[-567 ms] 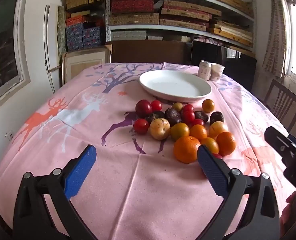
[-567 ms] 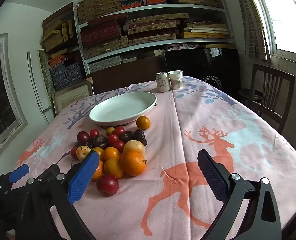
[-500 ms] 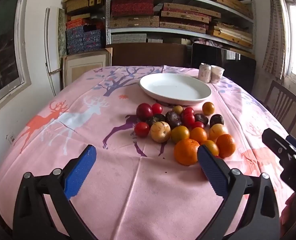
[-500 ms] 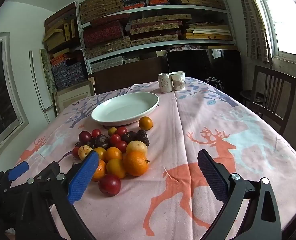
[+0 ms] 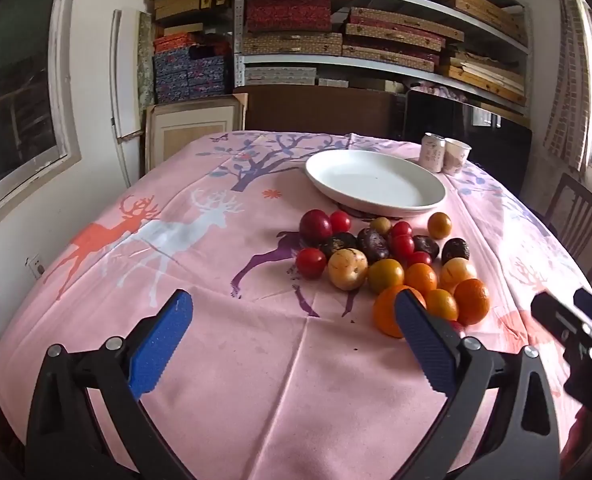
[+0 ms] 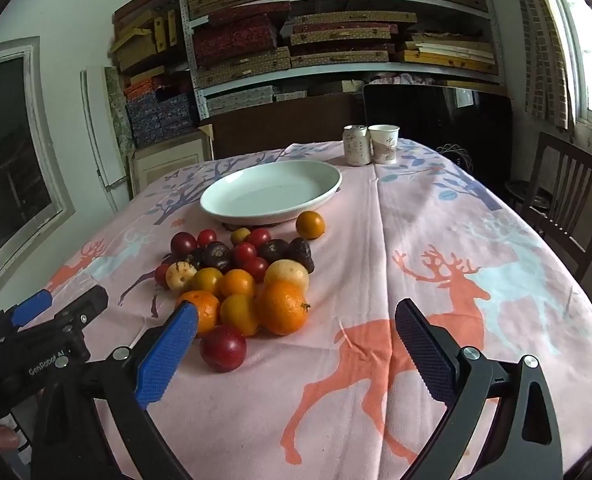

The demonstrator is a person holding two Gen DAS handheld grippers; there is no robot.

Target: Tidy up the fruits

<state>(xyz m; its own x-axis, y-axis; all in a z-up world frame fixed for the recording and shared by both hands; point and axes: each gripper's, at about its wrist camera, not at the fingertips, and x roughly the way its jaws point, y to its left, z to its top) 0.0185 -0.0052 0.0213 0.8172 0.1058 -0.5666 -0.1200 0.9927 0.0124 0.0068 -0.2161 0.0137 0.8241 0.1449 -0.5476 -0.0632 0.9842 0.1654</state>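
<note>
A pile of fruit [image 5: 392, 264] lies on the pink deer tablecloth: oranges, red plums, dark plums and yellow fruits; it also shows in the right wrist view [image 6: 240, 280]. A white empty plate [image 5: 376, 182] stands just behind the pile and shows in the right wrist view too [image 6: 272, 192]. My left gripper [image 5: 292, 320] is open and empty, short of the pile and to its left. My right gripper [image 6: 296, 332] is open and empty, in front of the pile, with a red plum [image 6: 222, 348] by its left finger.
A can [image 6: 356, 146] and a paper cup [image 6: 384, 144] stand at the table's far edge. A wooden chair [image 6: 568, 196] stands at the right. Shelves with boxes [image 6: 336, 32] fill the back wall. The right gripper shows in the left wrist view [image 5: 576, 332].
Both grippers have tilted or drawn back slightly, so the fruit and plate sit a little lower in both views. Both stay open. No fruit has moved.
</note>
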